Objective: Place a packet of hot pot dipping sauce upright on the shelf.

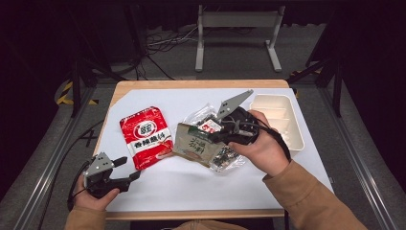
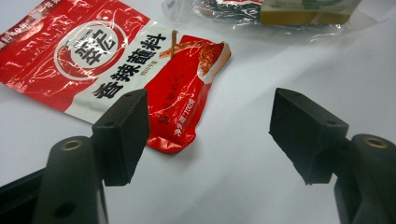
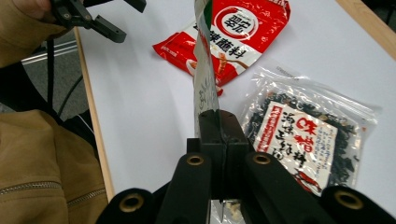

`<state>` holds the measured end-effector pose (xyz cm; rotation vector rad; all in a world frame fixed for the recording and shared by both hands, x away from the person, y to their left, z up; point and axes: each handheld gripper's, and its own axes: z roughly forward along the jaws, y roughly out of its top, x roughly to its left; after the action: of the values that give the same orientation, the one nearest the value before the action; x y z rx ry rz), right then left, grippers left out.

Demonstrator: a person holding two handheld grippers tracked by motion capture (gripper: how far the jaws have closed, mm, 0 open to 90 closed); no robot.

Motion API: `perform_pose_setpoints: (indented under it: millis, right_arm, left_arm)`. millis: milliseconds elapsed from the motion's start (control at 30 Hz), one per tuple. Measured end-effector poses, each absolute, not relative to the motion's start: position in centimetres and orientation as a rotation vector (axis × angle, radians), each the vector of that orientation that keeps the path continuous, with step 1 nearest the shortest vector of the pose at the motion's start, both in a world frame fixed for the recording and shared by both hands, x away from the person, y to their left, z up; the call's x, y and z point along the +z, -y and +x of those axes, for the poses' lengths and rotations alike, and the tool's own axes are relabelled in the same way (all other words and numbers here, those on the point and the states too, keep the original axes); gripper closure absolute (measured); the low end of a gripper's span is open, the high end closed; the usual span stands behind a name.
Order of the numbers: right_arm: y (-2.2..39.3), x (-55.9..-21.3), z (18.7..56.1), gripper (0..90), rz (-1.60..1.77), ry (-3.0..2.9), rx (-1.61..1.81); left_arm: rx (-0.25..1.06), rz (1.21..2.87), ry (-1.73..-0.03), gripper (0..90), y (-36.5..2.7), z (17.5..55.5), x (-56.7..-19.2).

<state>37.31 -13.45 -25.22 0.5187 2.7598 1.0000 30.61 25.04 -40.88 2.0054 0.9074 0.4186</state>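
My right gripper (image 1: 214,135) is shut on the edge of a brown and green packet (image 1: 194,143) and holds it a little above the table. In the right gripper view the jaws (image 3: 218,119) pinch that packet (image 3: 204,70), which stands edge-on. Under it lies a clear bag of dark dried seaweed (image 3: 303,135), (image 1: 226,159). A red seasoning packet (image 1: 146,136) lies flat to the left. My left gripper (image 1: 128,168) is open near the front left corner, pointing at the red packet (image 2: 93,60). Nothing sits between the left gripper's (image 2: 210,133) jaws.
A white compartment tray (image 1: 295,125) stands at the table's right, behind my right hand. A white sheet (image 1: 191,184) covers the wooden table. My left gripper (image 3: 127,19) also appears far off in the right gripper view, near the table edge.
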Motion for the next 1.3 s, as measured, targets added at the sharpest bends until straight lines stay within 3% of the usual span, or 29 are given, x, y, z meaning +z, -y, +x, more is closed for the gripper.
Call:
perform_pose_setpoints:
  millis: [1300]
  right_arm:
    - [21.8, -21.2, 42.3, 90.0, 0.608, -2.602, 0.895]
  left_arm:
    - [0.417, 1.99, -0.938, 29.5, -25.4, 30.8, -41.0]
